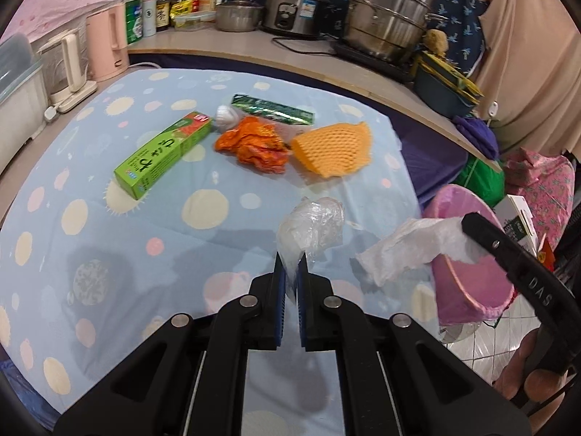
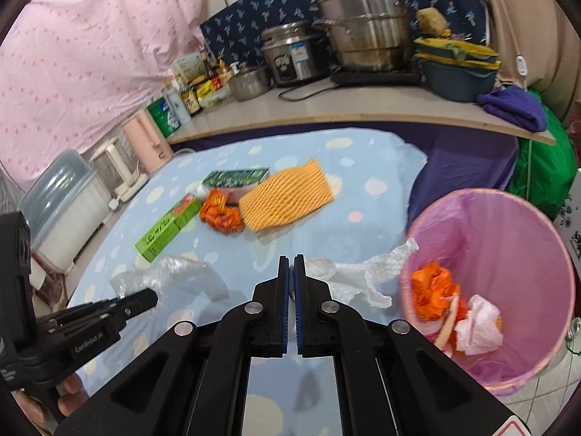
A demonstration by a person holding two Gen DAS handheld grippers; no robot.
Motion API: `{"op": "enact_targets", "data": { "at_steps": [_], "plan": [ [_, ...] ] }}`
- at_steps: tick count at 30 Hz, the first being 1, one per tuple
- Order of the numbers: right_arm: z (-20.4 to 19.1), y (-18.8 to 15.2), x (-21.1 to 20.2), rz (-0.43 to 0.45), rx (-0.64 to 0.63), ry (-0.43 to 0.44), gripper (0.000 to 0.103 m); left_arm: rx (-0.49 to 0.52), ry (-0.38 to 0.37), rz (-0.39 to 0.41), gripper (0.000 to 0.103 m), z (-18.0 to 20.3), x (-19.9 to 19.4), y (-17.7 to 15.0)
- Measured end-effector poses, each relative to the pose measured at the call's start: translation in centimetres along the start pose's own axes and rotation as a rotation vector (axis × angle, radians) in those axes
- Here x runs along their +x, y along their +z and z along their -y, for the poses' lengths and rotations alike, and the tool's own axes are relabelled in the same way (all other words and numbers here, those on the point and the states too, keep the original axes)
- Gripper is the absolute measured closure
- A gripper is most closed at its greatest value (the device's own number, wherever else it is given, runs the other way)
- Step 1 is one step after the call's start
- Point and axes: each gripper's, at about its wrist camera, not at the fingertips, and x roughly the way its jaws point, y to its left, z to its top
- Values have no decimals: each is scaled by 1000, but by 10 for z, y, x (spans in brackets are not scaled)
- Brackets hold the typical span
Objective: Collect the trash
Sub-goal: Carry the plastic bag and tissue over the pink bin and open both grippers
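- While the right wrist view was motion-blurred, the right claw (image 2: 290, 259) pinched a white paper towel (image 2: 357, 278), its free end trailing toward the pink bin (image 2: 544, 225); where it entered the pads was hard to see.
- Left claw (image 1: 291, 259) was clamped on a clear plastic bag (image 1: 312, 223), part of it hidden between the blue pads.
- Bin held orange wrapper and white tissue scraps, too jumbled to count.
- Bench (image 1: 109, 254) wore a blue spotted cloth; pots and bottles lined the counter behind.
- On the cloth: one green box (image 1: 163, 154), one orange wrapper (image 1: 254, 147), one yellow foam net (image 1: 334, 149), one dark green packet (image 1: 272, 109), partly covered.
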Motion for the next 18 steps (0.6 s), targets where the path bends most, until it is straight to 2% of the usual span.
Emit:
{"op": "enact_targets", "data": {
  "at_steps": [10, 18],
  "plan": [
    [58, 16, -60, 128, 90, -79, 100, 107, -72, 15, 98, 62, -12, -3],
    [103, 19, -90, 192, 148, -147, 100, 199, -137, 11, 98, 117, -12, -9]
  ]
}}
